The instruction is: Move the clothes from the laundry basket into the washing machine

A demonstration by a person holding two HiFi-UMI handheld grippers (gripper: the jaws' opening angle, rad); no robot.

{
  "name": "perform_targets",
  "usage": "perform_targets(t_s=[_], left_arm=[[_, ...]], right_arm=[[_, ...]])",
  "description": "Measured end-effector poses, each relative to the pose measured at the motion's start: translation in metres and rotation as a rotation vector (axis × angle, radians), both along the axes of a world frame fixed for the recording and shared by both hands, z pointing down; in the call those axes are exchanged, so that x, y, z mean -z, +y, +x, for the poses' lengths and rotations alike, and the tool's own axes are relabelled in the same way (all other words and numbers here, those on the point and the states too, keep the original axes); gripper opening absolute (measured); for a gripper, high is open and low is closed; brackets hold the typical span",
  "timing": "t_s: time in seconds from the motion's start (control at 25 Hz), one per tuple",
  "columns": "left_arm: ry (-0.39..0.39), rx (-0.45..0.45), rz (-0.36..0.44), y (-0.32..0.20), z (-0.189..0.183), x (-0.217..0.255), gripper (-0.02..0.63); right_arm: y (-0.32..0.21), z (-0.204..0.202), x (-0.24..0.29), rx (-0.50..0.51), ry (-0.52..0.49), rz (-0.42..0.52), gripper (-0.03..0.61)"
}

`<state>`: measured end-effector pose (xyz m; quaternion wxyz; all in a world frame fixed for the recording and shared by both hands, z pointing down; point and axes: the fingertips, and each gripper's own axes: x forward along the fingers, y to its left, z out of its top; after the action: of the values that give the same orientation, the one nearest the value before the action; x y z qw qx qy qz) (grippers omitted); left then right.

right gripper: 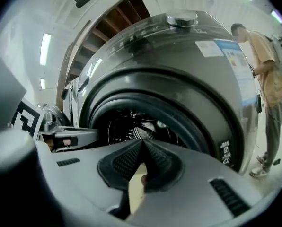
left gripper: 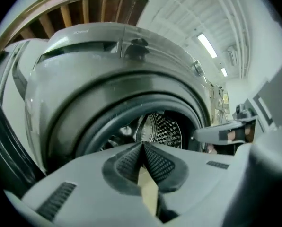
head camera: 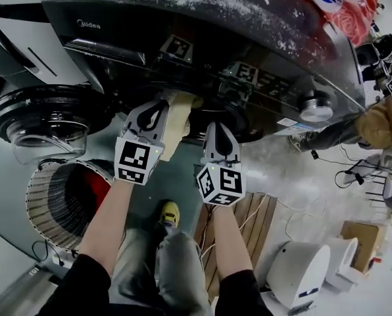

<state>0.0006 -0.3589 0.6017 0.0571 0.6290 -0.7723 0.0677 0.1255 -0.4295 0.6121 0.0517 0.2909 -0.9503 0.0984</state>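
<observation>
The dark grey washing machine [head camera: 202, 25] fills the top of the head view, and its drum mouth [left gripper: 161, 129] [right gripper: 131, 126] lies straight ahead of both grippers. A cream cloth [head camera: 178, 120] hangs between the two grippers in front of that mouth. My left gripper [head camera: 158, 105] [left gripper: 143, 148] is shut on the cloth, with a cream strip [left gripper: 148, 189] showing under its pads. My right gripper [head camera: 216, 129] [right gripper: 142, 143] is shut on the same cloth [right gripper: 135, 189]. The white ribbed laundry basket [head camera: 43, 199] stands low at the left with a red garment [head camera: 94, 193] inside.
The washer's round glass door [head camera: 41, 120] hangs open at the left, above the basket. A person [head camera: 380, 124] [right gripper: 266, 74] stands to the right of the machine. Wooden slats [head camera: 252, 219], white round containers [head camera: 301, 272], a cardboard box [head camera: 360, 242] and cables lie on the floor at the right.
</observation>
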Motion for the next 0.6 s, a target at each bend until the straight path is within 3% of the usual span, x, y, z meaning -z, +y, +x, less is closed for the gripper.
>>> perform_targets(t_s=[0.24,0.6], left_arm=[[0.014,0.028,-0.012,0.036,-0.003,0.062,0.011],[0.042,0.075,-0.022,0.083,-0.001,0.171,0.011]], right_arm=[[0.027,0.014,0.052,0.026,0.038,-0.022,0.003],[0.043,0.03,0.173,0.028,0.011,-0.04,0.003]])
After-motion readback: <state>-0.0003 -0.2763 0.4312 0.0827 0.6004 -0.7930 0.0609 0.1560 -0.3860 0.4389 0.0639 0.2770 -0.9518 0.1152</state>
